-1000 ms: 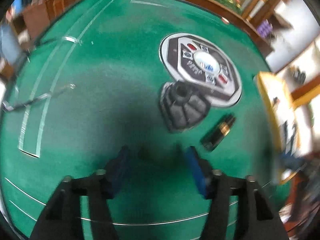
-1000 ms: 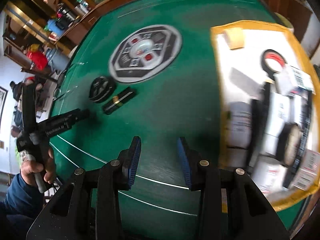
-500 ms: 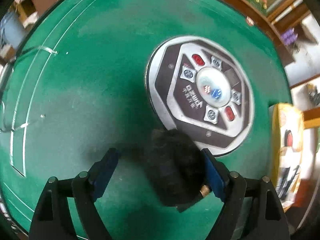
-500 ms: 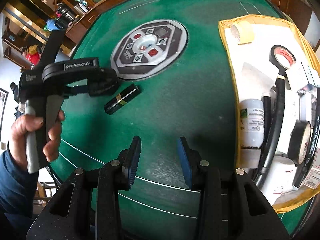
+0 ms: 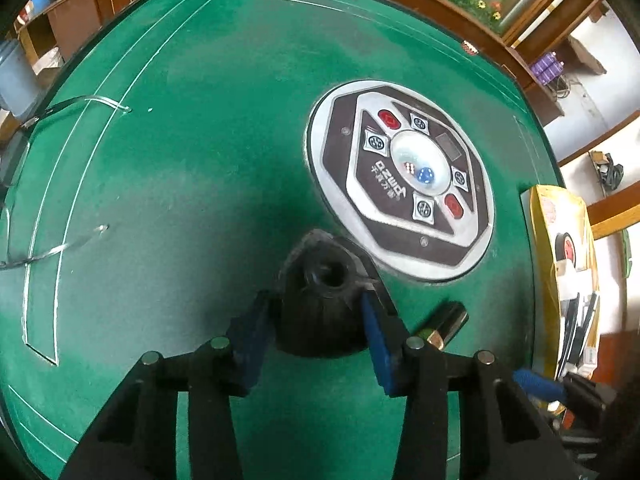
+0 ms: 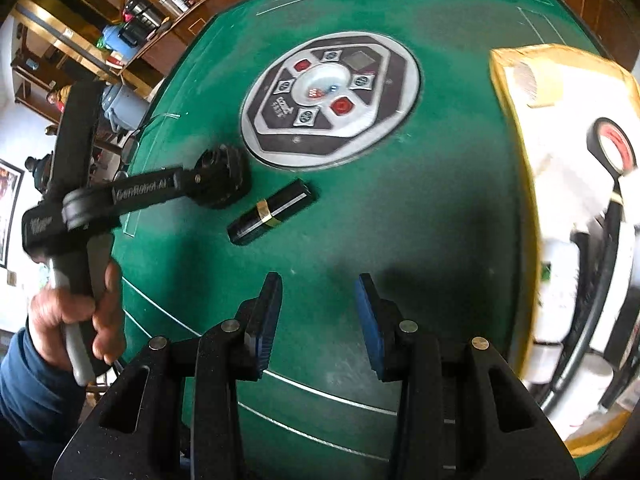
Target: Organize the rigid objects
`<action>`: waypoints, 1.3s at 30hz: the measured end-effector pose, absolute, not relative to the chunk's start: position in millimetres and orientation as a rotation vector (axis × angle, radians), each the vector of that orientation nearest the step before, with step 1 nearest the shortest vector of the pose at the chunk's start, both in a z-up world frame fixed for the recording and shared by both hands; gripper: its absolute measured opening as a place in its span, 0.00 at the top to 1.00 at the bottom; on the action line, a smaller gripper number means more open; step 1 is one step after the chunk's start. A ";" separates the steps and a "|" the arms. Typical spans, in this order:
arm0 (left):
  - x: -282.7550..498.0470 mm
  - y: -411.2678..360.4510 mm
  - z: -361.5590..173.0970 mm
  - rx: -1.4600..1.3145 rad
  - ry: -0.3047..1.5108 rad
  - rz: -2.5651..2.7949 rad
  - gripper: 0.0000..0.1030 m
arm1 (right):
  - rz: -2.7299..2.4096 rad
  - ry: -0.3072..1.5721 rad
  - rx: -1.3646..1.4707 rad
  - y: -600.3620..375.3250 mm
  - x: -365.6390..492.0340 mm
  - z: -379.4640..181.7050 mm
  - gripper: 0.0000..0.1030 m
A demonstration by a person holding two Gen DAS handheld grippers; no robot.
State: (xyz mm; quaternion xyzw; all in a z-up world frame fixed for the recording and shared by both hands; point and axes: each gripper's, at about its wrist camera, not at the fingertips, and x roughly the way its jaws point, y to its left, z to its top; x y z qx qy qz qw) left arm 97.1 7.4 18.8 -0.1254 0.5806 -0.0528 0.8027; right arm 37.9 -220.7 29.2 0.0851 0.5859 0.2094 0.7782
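Felt, green and marked with thin white lines, covers the desk (image 5: 180, 160) from edge to edge. At the far left of the right wrist view a hand (image 6: 76, 320) in a blue sleeve grips the handle of the left gripper (image 5: 320, 320), which reaches out over the felt. Its blue fingers (image 5: 250, 336) have just been closing, and they now press on both sides of a black ribbed knob (image 5: 324, 304) with a round hole in its top; the knob sits on the desk just beside the rim of the round control panel (image 5: 400, 180) set into the middle. To the right of the knob, close by but apart from it, a black tube with a gold band (image 6: 272, 212) lies flat on the felt. Further right and nearer the camera, the right gripper (image 6: 320, 316) hovers over bare felt with its fingers partly apart and nothing between them. At the right edge of the desk lies a yellow-rimmed tray (image 6: 516, 120), blurred, with a roll of black tape (image 6: 610, 144) and other white and black items I cannot make out.
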 end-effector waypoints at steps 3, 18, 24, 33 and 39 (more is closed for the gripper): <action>92.8 10.0 19.4 -0.281 1.250 -0.120 0.60 | 0.457 1.277 0.179 -211.5 45.0 26.3 0.63; 51.0 33.4 28.4 -0.228 1.202 -0.098 0.60 | 0.375 1.404 0.385 -161.6 90.4 -2.6 0.63; 46.1 41.4 27.2 -0.230 1.197 -0.105 0.60 | 0.321 1.375 0.119 -124.3 97.0 5.7 0.64; 40.3 35.7 30.2 -0.190 1.175 -0.140 0.60 | 0.320 1.333 -0.028 -127.0 78.4 3.6 0.82; 36.8 20.0 30.6 -0.160 1.175 -0.169 0.60 | 0.337 1.292 0.094 -154.6 50.9 6.7 0.82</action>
